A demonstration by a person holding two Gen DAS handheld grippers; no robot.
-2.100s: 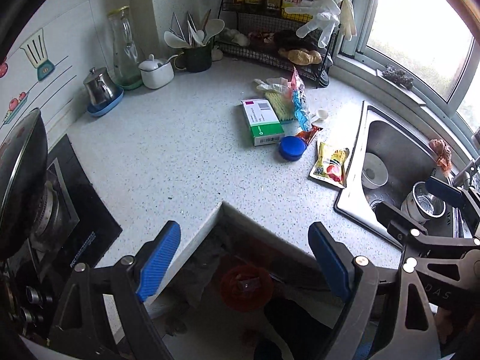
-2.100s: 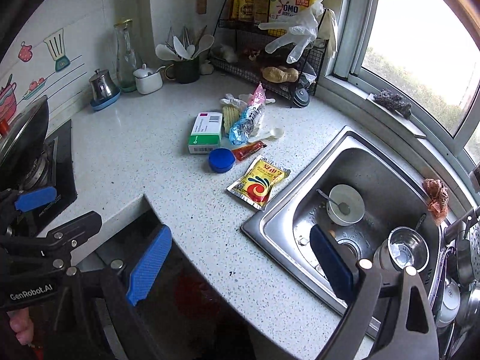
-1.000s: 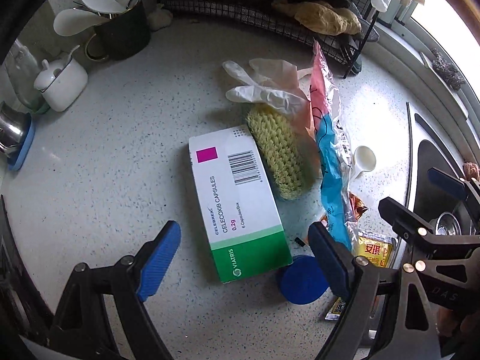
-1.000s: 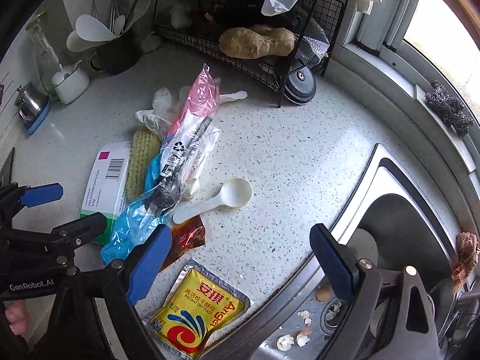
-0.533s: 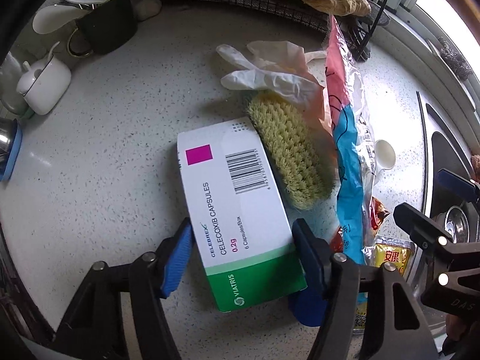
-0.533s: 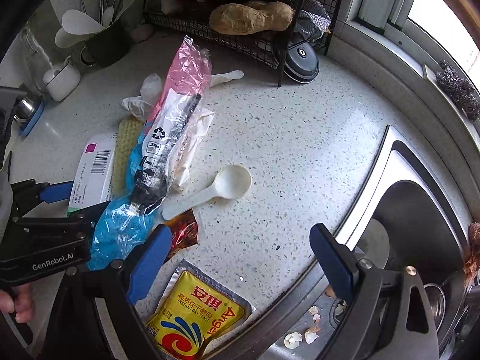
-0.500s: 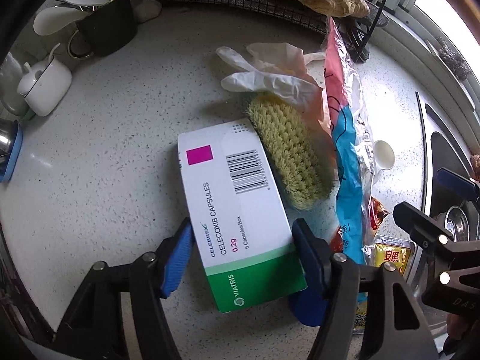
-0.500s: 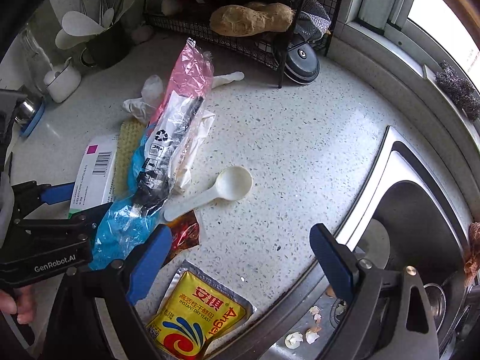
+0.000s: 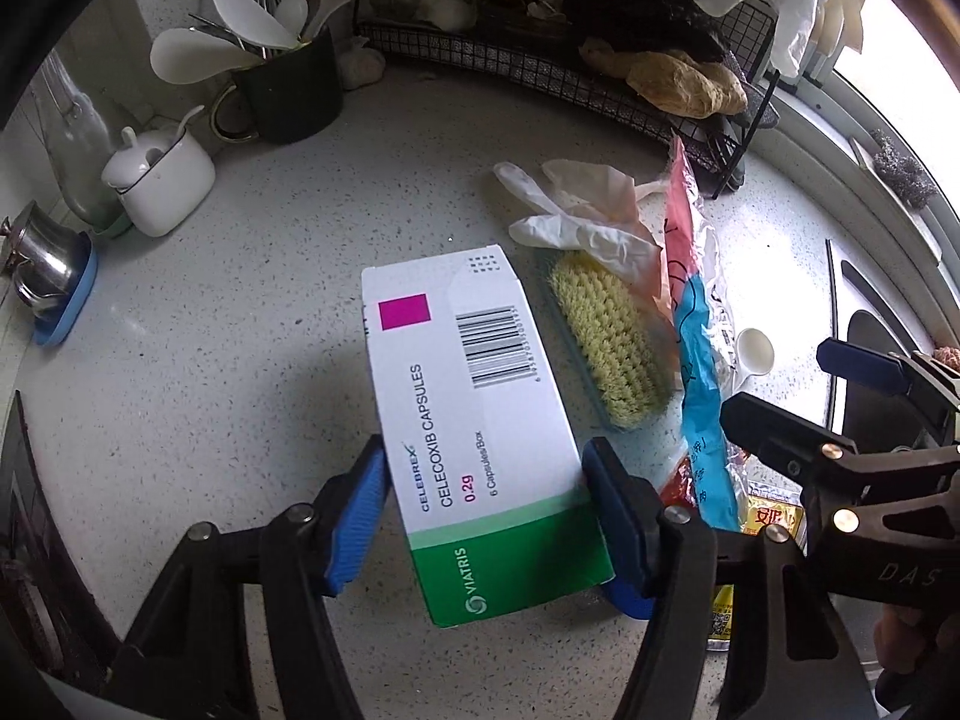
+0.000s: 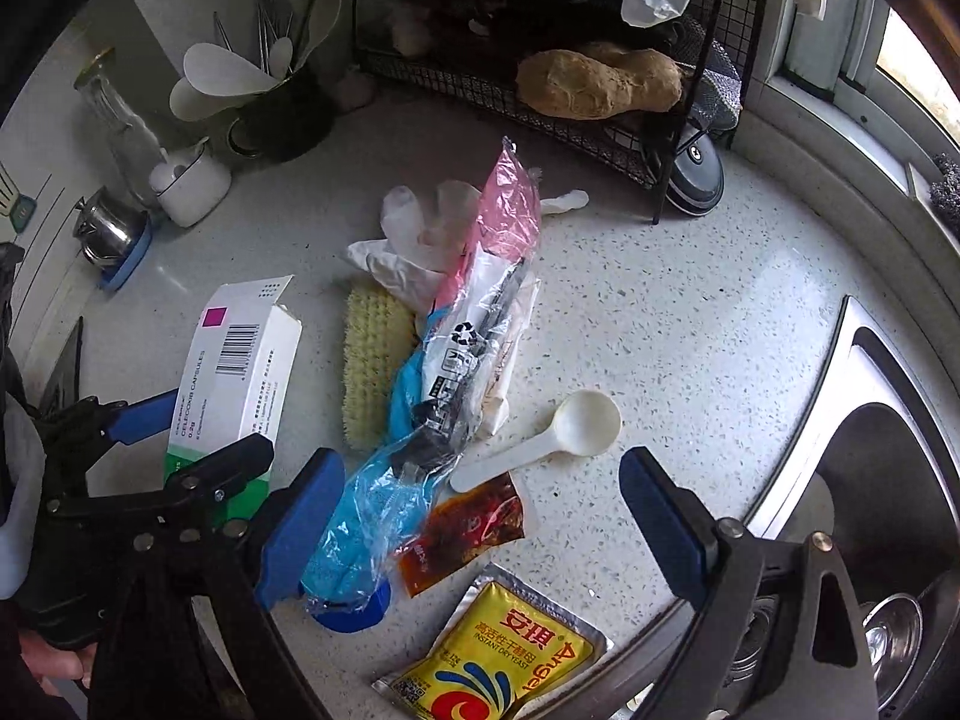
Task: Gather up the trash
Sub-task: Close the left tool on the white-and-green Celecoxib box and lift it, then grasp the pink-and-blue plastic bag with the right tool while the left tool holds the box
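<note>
Now the left tongs [image 9: 483, 510], clamped on the capsule box [image 9: 474, 420], have lifted it off the counter [image 9: 240, 312]; right tongs [image 10: 480, 516] gape wide.

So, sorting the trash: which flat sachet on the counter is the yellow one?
The yeast sachet nearest the camera, printed yellow; the smaller sauce sachet is reddish-brown.

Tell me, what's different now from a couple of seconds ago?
The left gripper came in over the counter, its jaws have just been closing, and it now clamps the medicine box, tilting its far end up. The right gripper moved in above the plastic wrapper, open. The white scoop, brush and yeast packet stayed put.
</note>
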